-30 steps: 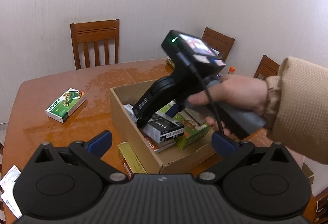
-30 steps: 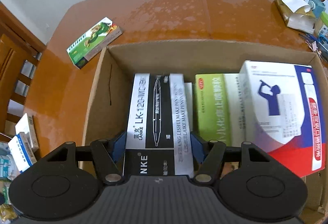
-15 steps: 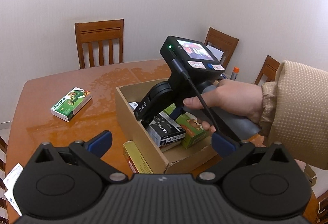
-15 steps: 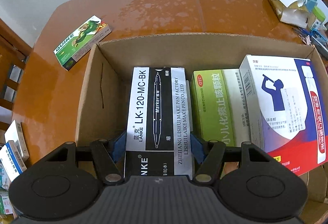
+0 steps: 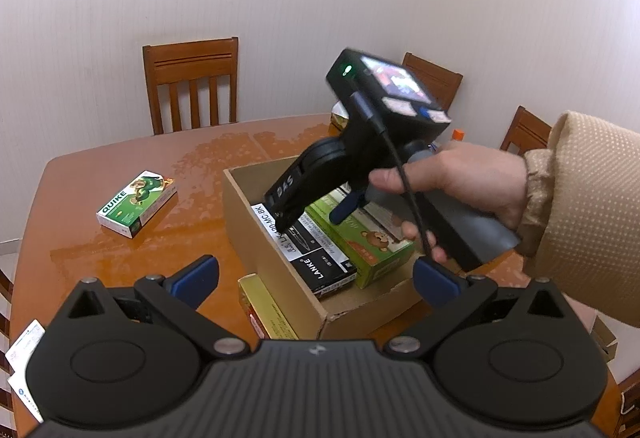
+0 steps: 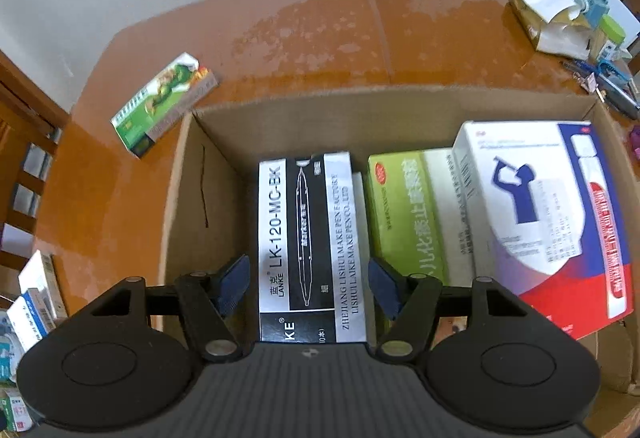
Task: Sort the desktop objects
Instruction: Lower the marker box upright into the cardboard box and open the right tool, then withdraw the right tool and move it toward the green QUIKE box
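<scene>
A black-and-white marker box [image 6: 308,238] lies flat inside an open cardboard box [image 6: 188,197] on a wooden table [image 6: 320,37], beside a green medicine box [image 6: 400,213]. The right gripper [image 6: 309,288] points down over it, its 2 blue pads straddling the box with a thin gap on each side, so released, not gripping. This looks like the placing step. The left gripper [image 5: 316,274] hovers spread and empty. Next, likely lift clear and fetch the green QUIKE box [image 5: 136,201] lying apart on the table.
</scene>
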Available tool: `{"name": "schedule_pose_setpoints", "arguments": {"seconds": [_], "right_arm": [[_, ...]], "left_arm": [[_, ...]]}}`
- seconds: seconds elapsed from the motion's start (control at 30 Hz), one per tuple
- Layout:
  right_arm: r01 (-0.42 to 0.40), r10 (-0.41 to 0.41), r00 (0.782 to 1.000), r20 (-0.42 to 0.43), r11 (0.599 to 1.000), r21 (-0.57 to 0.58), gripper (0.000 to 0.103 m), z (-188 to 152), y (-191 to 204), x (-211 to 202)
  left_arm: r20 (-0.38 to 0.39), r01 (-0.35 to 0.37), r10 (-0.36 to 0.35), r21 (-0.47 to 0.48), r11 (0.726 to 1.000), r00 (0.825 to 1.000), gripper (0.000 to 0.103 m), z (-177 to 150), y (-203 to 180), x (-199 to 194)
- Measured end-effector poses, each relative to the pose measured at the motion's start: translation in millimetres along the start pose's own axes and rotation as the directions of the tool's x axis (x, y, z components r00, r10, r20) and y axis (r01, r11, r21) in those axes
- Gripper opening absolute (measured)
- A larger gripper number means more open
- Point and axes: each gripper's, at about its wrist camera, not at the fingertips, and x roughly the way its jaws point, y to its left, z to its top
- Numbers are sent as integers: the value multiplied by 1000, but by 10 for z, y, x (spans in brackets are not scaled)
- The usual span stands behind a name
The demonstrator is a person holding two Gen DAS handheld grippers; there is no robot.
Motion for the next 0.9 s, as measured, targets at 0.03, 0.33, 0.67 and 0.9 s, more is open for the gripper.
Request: {"name": "schedule_pose_setpoints", "arguments": {"seconds": [0.03, 0.33, 0.67, 0.9], "right_arm": [[0, 0, 1000, 8, 1000, 0, 71, -1, -22, -40], [-35, 33, 999, 41, 997, 64, 72, -49, -295, -210], [-84, 80, 995, 60, 994, 70, 72, -132, -312, -334], [-137, 139, 984, 111, 990, -27, 78, -84, 125, -604]], "left_arm": [[1, -1, 1, 2, 1000, 1000, 103, -1, -4, 0], [1, -5, 5, 3, 1000, 1000, 103, -14, -13, 14], [-3, -31, 31, 11, 999, 1000, 103, -64, -81, -30], [-13, -79, 79, -2, 997, 997, 103, -152, 75, -128]]}}
